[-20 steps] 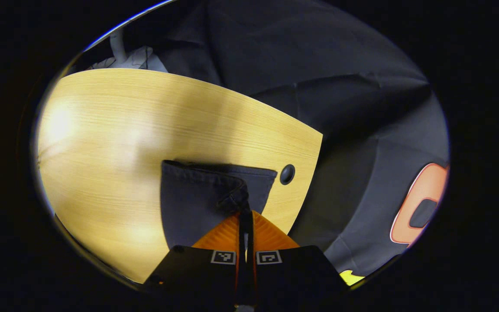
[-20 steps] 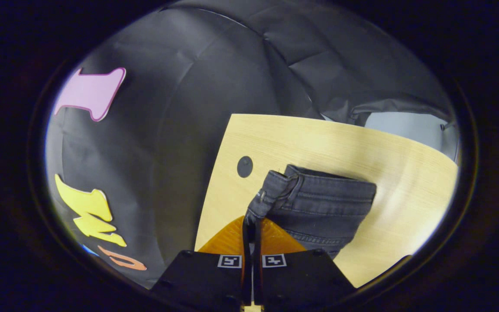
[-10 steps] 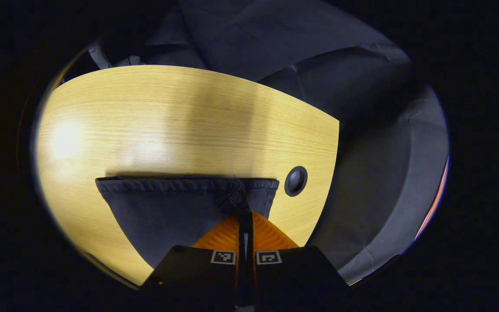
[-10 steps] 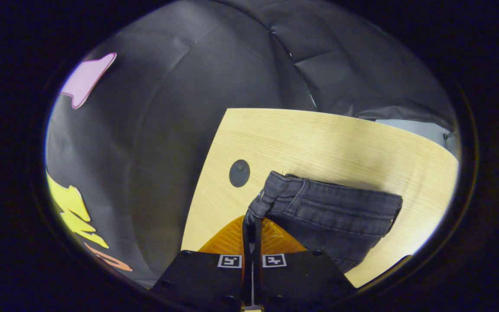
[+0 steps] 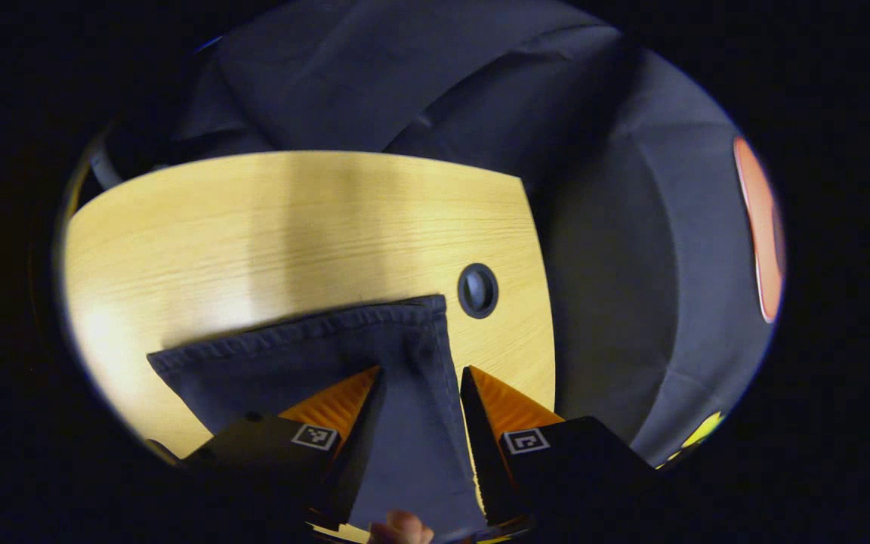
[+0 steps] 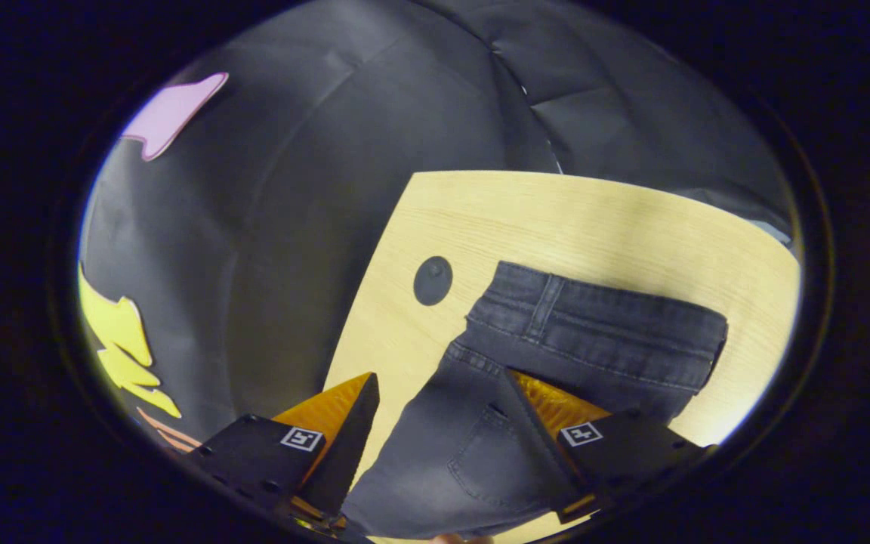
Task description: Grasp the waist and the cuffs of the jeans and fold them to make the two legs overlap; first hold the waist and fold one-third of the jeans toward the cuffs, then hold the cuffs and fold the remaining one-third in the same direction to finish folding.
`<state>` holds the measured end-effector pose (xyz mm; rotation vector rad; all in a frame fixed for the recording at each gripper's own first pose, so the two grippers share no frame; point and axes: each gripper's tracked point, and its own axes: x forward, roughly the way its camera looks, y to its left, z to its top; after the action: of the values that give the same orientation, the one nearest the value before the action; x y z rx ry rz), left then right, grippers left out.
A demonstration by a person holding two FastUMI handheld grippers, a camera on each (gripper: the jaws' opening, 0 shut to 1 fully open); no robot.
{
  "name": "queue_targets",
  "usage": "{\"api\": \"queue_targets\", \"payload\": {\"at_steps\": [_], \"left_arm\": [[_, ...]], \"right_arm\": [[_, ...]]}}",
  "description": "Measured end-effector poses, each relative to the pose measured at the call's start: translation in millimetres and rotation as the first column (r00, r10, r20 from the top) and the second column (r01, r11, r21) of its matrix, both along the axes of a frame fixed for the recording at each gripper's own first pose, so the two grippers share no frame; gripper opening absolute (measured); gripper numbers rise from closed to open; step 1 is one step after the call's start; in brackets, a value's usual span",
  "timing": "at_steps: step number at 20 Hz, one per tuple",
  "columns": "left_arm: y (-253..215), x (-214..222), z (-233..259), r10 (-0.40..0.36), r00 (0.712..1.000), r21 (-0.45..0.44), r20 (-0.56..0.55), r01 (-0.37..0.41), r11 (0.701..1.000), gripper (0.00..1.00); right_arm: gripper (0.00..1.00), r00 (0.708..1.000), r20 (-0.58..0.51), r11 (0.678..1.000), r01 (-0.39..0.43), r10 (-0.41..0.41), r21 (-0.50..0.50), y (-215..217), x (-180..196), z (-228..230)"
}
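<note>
Spread flat on the pale wooden desk (image 5: 291, 219), close to the edge with the round cable hole (image 5: 477, 290): dark jeans (image 6: 593, 325), the waist (image 6: 601, 313) seen in the right gripper view, the hemmed cuffs (image 5: 291, 344) in the left gripper view. Half a second ago pinched shut on cloth at both ends, now let go: left tool (image 5: 420, 378) spread wide with the cuff end lying loose between its fingers, right tool (image 6: 439, 385) spread wide over the pocket area just below the waistband, neither pressing on denim. Likely meaning: legs laid one over the other and released, first step probably done, thirds still to fold, starting from the waist. Around the desk, only the black cloth wall (image 6: 314, 189) hanging past the edge. A fingertip (image 5: 402, 529) peeking at the bottom of the left gripper view. Nothing blocking the fold path; cable hole just beside the cloth, a minor snag risk.
</note>
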<state>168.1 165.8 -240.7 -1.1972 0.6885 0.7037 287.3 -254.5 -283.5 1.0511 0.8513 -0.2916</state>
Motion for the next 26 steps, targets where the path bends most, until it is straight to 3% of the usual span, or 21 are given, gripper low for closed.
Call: {"api": "queue_targets", "payload": {"at_steps": [3,5,7,9,14,16,17,19,20,23,26], "left_arm": [[-9.4,10.8,57.9,-0.110,0.976,0.190,0.186,0.074,0.979,0.66],[-17.4,9.0,106.6,-0.195,0.944,0.372,0.266,0.087,0.924,0.66],[-32.5,-2.9,152.5,-0.307,0.910,0.552,0.279,0.110,0.827,0.68],[-52.4,-15.2,179.1,-0.426,0.872,0.691,0.240,0.155,0.706,0.71],[-116.8,-69.1,212.8,-0.592,0.798,0.888,0.107,0.191,0.418,0.82],[-142.1,-86.5,213.7,-0.623,0.779,0.915,0.074,0.195,0.352,0.88],[-153.6,-98.9,219.0,-0.625,0.778,0.927,0.060,0.189,0.324,0.83],[-189.7,-124.3,235.7,-0.645,0.762,0.938,0.053,0.183,0.294,0.89],[-206.8,-136.6,242.3,-0.655,0.753,0.941,0.063,0.173,0.290,0.99],[-250.3,-165.9,249.6,-0.696,0.715,0.946,0.061,0.181,0.270,0.99],[-281.9,-187.2,238.6,-0.739,0.674,0.930,0.021,0.259,0.262,0.98]], "right_arm": [[0.98,0.996,0.063,0.997,-0.057,0.060,-0.055,1.5,-15.6,28.5],[0.98,0.989,0.098,0.987,-0.100,0.112,-0.125,-5.8,-33.4,48.8],[0.98,0.981,0.113,0.970,-0.129,0.154,-0.204,-18.7,-54.4,64.4],[0.98,0.980,0.103,0.952,-0.137,0.171,-0.275,-36.3,-76.4,69.0],[0.98,0.988,0.047,0.930,-0.125,0.150,-0.345,-77.7,-124.2,52.3],[0.98,0.989,0.023,0.933,-0.132,0.148,-0.336,-82.2,-139.3,39.9],[0.98,0.990,0.018,0.940,-0.125,0.138,-0.318,-82.8,-143.4,34.8],[0.98,0.994,0.022,0.958,-0.098,0.108,-0.269,-81.3,-145.2,27.4],[0.98,0.995,0.022,0.966,-0.088,0.096,-0.242,-81.7,-144.7,23.7],[0.98,0.998,0.015,0.987,-0.058,0.061,-0.149,-80.6,-144.7,12.8],[0.98,1.000,0.008,0.999,-0.002,0.003,-0.054,-76.4,-132.4,-0.9]]}}
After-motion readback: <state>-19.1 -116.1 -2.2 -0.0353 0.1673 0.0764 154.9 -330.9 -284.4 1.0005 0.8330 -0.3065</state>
